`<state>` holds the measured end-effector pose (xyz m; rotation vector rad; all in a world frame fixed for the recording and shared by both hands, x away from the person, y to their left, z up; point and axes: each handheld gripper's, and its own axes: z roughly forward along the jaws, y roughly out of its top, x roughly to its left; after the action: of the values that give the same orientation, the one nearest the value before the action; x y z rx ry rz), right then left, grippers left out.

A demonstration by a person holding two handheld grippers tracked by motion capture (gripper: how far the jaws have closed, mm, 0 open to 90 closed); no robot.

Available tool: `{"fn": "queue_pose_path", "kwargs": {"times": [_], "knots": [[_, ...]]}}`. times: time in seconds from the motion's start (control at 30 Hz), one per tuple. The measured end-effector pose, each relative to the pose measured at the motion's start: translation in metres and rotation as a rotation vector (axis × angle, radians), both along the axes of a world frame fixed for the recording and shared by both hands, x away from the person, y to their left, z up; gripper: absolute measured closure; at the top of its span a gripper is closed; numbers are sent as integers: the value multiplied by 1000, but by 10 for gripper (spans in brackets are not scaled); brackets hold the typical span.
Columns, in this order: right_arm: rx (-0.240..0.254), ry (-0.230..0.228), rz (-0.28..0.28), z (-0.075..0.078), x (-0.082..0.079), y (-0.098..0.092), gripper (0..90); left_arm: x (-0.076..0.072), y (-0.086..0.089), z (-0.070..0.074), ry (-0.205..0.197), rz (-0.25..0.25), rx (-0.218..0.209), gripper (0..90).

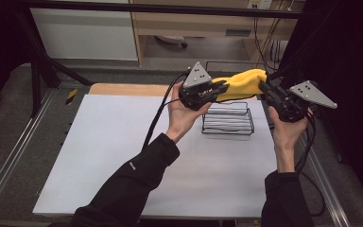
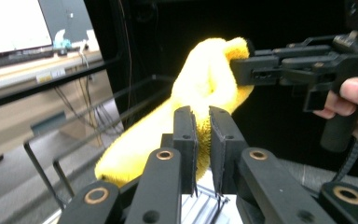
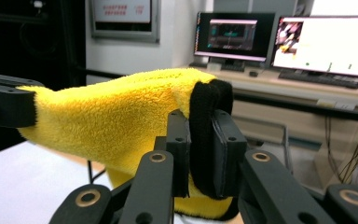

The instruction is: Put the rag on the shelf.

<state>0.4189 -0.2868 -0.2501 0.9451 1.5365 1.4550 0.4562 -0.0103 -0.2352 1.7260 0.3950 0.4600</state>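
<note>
Yellow plush cloth [image 1: 241, 83] held off the table [image 1: 123, 156], stretched between both grippers above the far right part of the white surface; it hangs over a black wire rack [image 1: 228, 119] that stands on the table directly beneath.

Left gripper [image 1: 222, 88]: jaws pressed together on the near end of the cloth; in the left gripper view [image 2: 202, 135] yellow pile is squeezed in the narrow slot between the two black pads, and the rest of the cloth rises away toward the other gripper. Grey three-cornered plate on top faces the high camera; cable [image 1: 157, 116] trails down past the left hand [image 1: 182, 116].

Right gripper [image 1: 263, 87]: pinching the other end; in the right gripper view [image 3: 200, 149] the pads clamp a black-trimmed edge [image 3: 207, 140] of the cloth, with the yellow body running off to the left toward the other gripper's jaw. Right hand [image 1: 286, 130] grips the handle from below.

Cloth looks bunched or rolled rather than spread flat, though the fold is hard to read from these angles.

Beyond the table: desk with lit monitors [image 3: 279, 42]; wooden furniture [image 1: 194, 23] at the back.
</note>
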Motion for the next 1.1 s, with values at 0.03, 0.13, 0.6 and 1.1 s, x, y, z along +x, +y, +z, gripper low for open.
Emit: {"fn": "queue_pose_path", "kwargs": {"times": [0.03,0.13,0.6,1.1], "knots": [[-2,18,10,-2,-1,-1,792,0,0,-2,14,2,4,815],[-2,55,31,-7,-2,-4,787,0,1,-7,43,6,31,803],[-13,144,110,-8,-20,-17,593,-2,-3,-29,62,20,122,798],[-30,321,110,-30,8,4,896,9,-7,-50,109,35,174,718]]}}
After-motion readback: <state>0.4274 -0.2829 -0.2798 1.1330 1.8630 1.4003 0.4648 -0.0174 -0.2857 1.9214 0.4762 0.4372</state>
